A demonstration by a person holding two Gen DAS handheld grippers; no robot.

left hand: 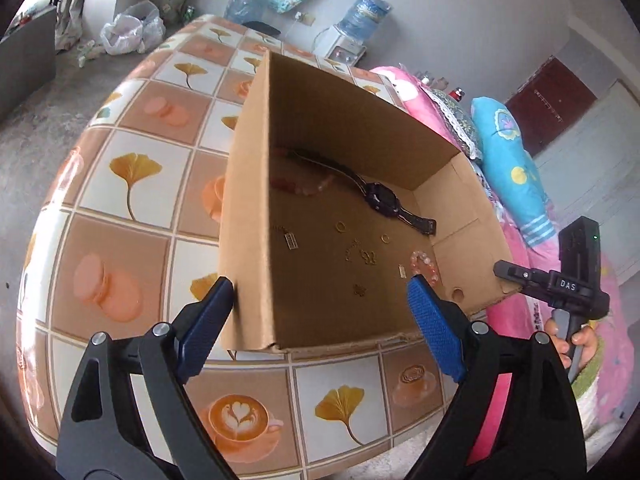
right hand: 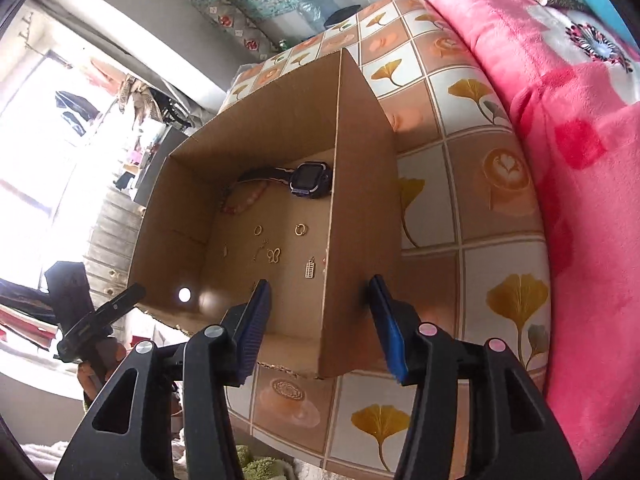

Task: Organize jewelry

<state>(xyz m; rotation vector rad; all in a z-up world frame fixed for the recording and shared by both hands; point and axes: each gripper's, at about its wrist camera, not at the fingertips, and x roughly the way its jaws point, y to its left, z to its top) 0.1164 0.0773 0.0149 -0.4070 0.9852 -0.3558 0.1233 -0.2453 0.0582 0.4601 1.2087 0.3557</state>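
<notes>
Left gripper [left hand: 320, 300]: blue ribbed jaws spread wide, straddling one upright wall of the open brown corrugated cardboard box [left hand: 248, 208] without touching it, nothing between the pads. Right gripper [right hand: 320, 312]: jaws about half spread, astride the opposite box wall, apparently clear of the cardboard. Inside the box, on its floor: a dark square-faced wristwatch with a rubbery strap [left hand: 382, 196] against the far wall; a pink beaded bracelet [left hand: 426, 266] in the corner nearest the left gripper; small gold rings [right hand: 301, 229], a gold butterfly charm [right hand: 274, 255] and a gold rectangular pendant [right hand: 310, 269] scattered mid-floor. The box stands on a table with a glossy tile-patterned cloth [left hand: 132, 184].
</notes>
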